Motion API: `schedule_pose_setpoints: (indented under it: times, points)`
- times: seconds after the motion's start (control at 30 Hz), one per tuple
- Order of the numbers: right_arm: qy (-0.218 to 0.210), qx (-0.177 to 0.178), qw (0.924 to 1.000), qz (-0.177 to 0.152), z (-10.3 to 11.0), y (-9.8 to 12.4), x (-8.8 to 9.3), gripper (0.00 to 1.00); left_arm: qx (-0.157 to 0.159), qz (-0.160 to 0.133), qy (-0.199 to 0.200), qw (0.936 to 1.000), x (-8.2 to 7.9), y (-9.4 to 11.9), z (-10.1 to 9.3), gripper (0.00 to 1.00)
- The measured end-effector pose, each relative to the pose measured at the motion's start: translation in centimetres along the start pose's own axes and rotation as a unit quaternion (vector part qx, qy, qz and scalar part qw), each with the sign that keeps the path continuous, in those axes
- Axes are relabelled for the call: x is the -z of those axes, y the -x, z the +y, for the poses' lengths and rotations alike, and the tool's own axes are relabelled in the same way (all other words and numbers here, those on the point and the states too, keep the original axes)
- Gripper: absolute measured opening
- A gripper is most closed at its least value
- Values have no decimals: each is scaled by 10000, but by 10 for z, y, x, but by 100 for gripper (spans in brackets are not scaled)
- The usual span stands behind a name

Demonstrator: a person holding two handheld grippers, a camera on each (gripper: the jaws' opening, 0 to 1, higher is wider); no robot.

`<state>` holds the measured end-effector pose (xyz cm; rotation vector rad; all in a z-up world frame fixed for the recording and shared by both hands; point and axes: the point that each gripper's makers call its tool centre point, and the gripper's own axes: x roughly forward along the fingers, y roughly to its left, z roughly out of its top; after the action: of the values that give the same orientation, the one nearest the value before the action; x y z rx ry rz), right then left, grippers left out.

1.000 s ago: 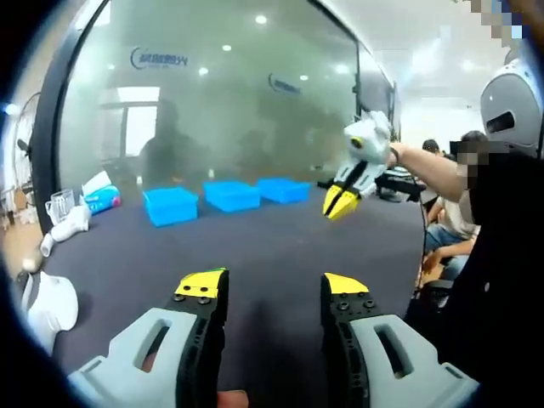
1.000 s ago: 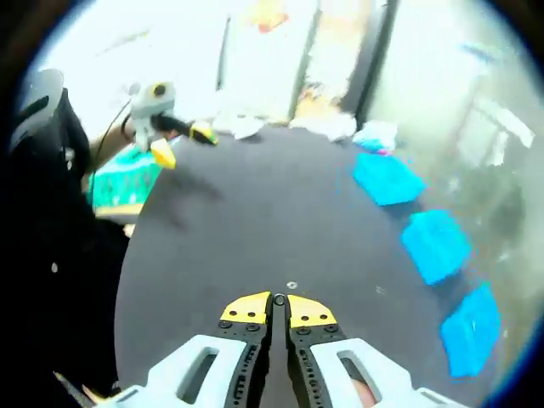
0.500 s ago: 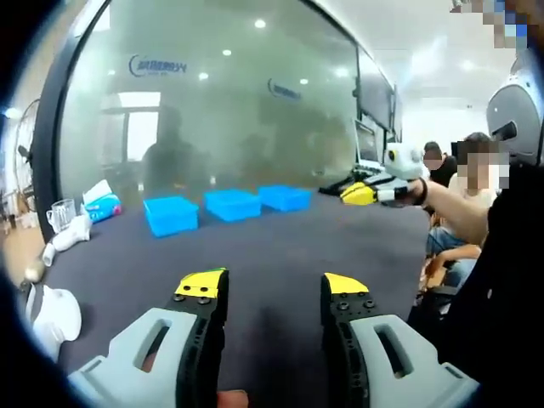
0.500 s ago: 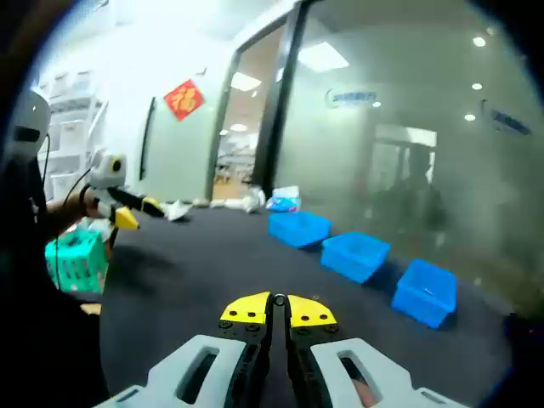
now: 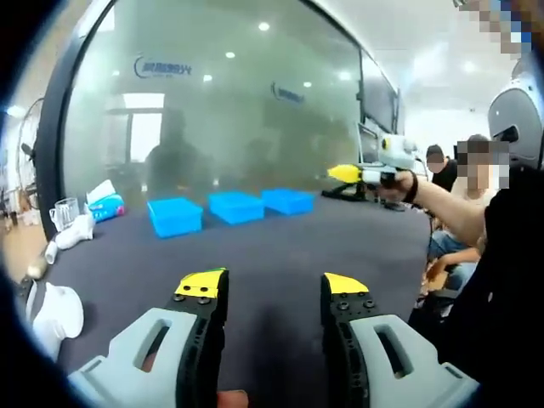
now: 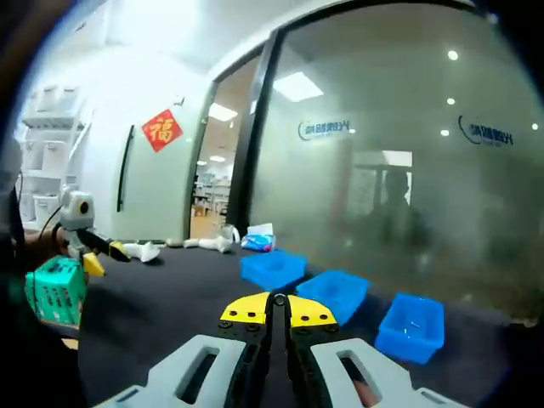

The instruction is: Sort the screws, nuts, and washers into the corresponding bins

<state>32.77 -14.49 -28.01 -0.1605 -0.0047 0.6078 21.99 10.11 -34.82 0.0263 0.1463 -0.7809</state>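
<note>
Three blue bins (image 5: 235, 206) on dark table (image 5: 280, 246) — right tongs (image 6: 278, 309) closed.

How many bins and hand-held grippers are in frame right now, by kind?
Blue rectangular plastic bins: 3 (first, second, third)
Hand-held grippers with yellow-tipped jaws: 2 (left hand-held gripper, jaws apart; right hand-held gripper, jaws closed)
Total: 5

Three open blue bins (image 5: 235, 206) sit in a row on the dark bench (image 5: 280, 246), close beside one another, near the frosted glass wall. In the right gripper view the same bins (image 6: 337, 293) line up; what lies inside them is too small to tell.
</note>
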Motion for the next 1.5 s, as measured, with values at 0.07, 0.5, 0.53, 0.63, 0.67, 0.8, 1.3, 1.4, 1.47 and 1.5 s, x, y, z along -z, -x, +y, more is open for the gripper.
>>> schedule_pose_setpoints:
  times: [0.07, 0.5, 0.53, 0.63, 0.67, 0.8, 1.3, 1.4, 1.47, 1.5]
  points:
    - [-35, 2, 10000, 55, -5, -13, -1, 3, -6, -13, -2, 10000, 0, 0, 1, 42]
    - [-41, 272, 9991, 327, -56, -106, -8, 3, -169, -124, 89, 9997, 0, 7, 12, 42]
    - [-89, 276, 9988, 388, -60, -113, -7, 3, -182, -139, 103, 9997, -1, 7, 13, 42]
    - [-72, 384, 9982, 454, -70, -131, -6, 3, -206, -151, 132, 9996, 0, 8, 14, 42]
    - [-71, 412, 9978, 508, -73, -139, -4, 3, -211, -139, 134, 9996, 1, 8, 14, 42]
    - [-42, 516, 9959, 740, -82, -168, 10, 3, -224, -131, 148, 9996, 2, 10, 14, 42]
    - [115, 823, 9904, 1108, -100, -207, 41, 3, -360, -117, 224, 9990, 5, 17, 20, 42]
    - [-182, 902, 9904, 1033, -105, -208, 43, 4, -362, -104, 230, 9990, 5, 17, 20, 42]
    - [-204, 974, 9902, 979, -108, -207, 42, 5, -365, -101, 224, 9990, 5, 17, 20, 42]
    - [-193, 983, 9905, 946, -108, -206, 41, 9, -365, -100, 224, 9990, 4, 17, 19, 42]
